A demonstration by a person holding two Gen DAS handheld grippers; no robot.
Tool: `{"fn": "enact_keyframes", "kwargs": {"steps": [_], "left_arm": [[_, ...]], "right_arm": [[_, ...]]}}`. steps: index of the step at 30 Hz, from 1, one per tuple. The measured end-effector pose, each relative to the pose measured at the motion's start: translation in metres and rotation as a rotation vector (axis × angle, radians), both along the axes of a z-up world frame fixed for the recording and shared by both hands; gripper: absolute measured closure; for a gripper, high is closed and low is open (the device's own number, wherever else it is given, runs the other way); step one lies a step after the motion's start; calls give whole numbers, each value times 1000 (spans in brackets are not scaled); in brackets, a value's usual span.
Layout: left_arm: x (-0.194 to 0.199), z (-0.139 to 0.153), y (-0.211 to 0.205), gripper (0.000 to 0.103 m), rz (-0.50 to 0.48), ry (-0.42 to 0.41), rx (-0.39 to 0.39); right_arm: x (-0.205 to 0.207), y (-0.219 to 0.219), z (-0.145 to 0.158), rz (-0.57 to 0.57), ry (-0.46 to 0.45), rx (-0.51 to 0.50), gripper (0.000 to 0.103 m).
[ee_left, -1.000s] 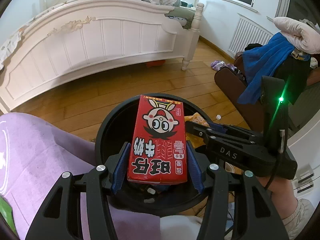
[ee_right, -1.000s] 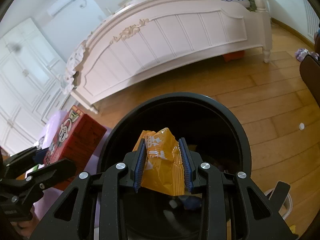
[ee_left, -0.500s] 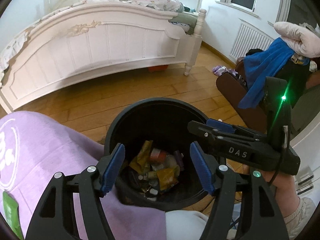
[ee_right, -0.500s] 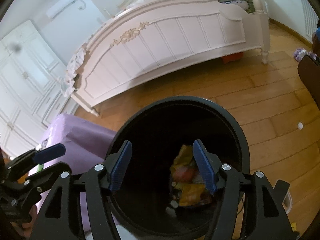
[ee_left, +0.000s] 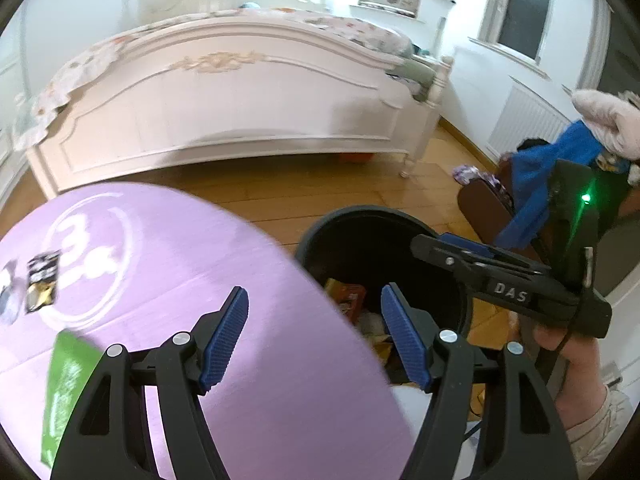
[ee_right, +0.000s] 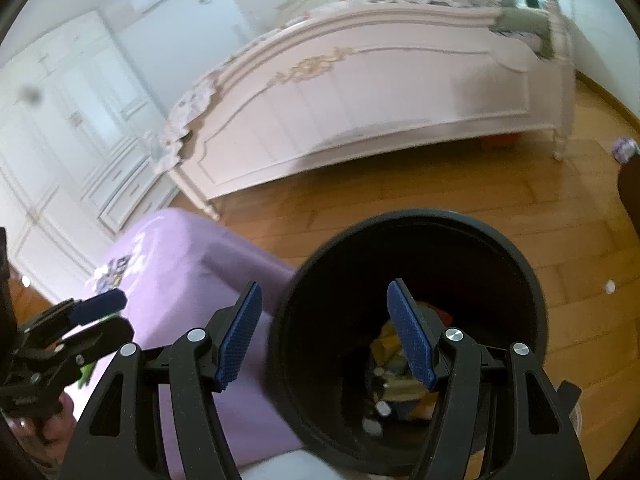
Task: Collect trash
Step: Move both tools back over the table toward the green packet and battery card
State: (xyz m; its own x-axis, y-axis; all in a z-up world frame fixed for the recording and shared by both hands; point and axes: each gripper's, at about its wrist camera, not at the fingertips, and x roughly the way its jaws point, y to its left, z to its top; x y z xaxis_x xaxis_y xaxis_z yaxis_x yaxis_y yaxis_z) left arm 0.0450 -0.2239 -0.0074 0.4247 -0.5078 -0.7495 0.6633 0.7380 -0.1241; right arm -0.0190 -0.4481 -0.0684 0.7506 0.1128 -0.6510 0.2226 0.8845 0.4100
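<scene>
A round black trash bin [ee_right: 500,252] stands on the wood floor beside a purple table [ee_left: 168,264]; wrappers and a red box lie in its bottom [ee_left: 348,296]. My left gripper [ee_left: 314,336] is open and empty, above the table's right edge next to the bin [ee_left: 352,220]. My right gripper [ee_right: 324,332] is open and empty, over the bin's left rim. On the table lie a green packet [ee_left: 66,384], a black-and-gold packet [ee_left: 42,282] and a clear wrapper [ee_left: 8,298]. The right gripper also shows in the left wrist view [ee_left: 512,280].
A white bed [ee_left: 224,92] stands behind across the wood floor [ee_right: 440,196]. A brown chair with blue cloth [ee_left: 536,184] is right of the bin. White wardrobe doors [ee_right: 60,140] are at the left. A small white scrap [ee_right: 610,286] lies on the floor.
Both grippers opened: the red box and the orange packet dropped into the bin. Both grippers have since swung left, the left one over the purple table.
</scene>
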Motion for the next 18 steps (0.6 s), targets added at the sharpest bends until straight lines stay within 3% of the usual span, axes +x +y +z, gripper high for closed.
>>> {"fn": "enact_keyframes", "kwargs": {"steps": [18], "left_arm": [[13,5,118,34,194,-23,20]], "right_arm": [[44,106,47,267,-50,-119,36]]}}
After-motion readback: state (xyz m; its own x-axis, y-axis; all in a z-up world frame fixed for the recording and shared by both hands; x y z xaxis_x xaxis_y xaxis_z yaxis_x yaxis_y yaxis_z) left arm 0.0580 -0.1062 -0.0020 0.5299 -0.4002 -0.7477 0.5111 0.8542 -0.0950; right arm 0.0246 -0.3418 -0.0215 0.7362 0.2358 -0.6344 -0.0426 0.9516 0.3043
